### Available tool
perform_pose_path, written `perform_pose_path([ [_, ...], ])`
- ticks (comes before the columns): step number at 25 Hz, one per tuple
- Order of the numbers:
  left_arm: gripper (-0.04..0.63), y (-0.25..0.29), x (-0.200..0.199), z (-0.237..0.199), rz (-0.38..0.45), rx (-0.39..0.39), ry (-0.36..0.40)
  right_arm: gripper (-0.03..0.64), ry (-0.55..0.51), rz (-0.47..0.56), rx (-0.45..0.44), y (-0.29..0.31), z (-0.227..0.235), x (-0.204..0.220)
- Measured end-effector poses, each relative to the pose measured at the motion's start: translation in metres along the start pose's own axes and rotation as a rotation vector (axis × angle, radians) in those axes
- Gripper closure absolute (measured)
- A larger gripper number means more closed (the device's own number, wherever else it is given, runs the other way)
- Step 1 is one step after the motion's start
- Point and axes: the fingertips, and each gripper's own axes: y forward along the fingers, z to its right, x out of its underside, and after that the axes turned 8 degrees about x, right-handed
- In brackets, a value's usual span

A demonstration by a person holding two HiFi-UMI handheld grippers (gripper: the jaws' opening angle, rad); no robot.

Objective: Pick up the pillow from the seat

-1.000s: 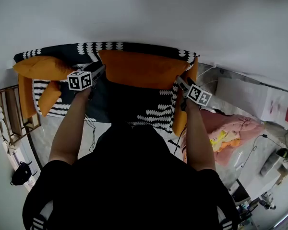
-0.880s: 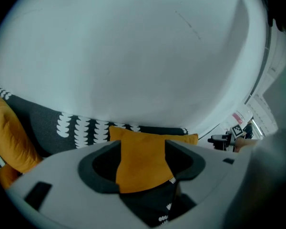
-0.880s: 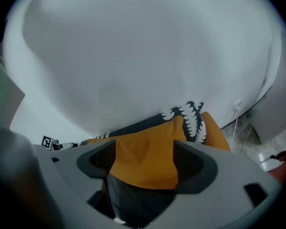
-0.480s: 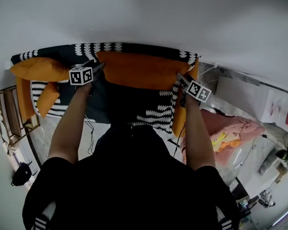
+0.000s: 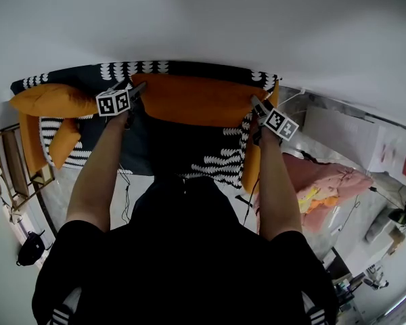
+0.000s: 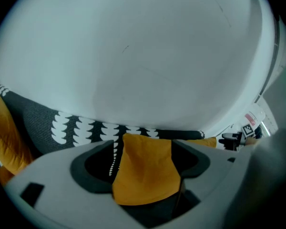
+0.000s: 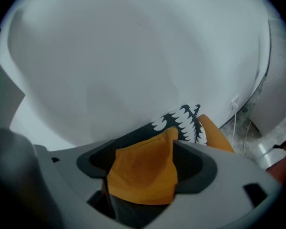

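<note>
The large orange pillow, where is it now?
Head view, centre: the large orange pillow lies along the patterned sofa's backrest, right of another orange pillow.

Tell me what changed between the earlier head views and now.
The left gripper moved slightly toward the back of the sofa, and its jaws are opening round a corner of the orange pillow, letting go. The right gripper stays closed on the pillow's other end; pillow and sofa barely shifted.

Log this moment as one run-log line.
left gripper: opening, pillow corner between jaws | right gripper: shut on pillow's other end | pillow: in front of sofa back
</note>
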Motion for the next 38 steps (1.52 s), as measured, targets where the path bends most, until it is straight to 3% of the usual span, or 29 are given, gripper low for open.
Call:
perform_pose_path([
  [14,0.224,0.020,-0.001,-0.015,0.080,0.016,-0.114,0.245,0.034,-0.001,0.069,0.029,0.033,-0.001],
  [26,0.229,0.035,0.004,-0.017,0.109,0.034,-0.166,0.249,0.061,0.006,0.023,0.050,0.035,0.003],
  [32,0.301,0.038,0.003,-0.011,0.132,0.041,-0.161,0.270,0.081,0.016,-0.004,0.053,0.033,0.001],
  [38,0.328,0.038,0.005,-0.008,0.136,0.032,-0.165,0.304,0.082,0.027,-0.004,0.050,0.035,-0.003],
])
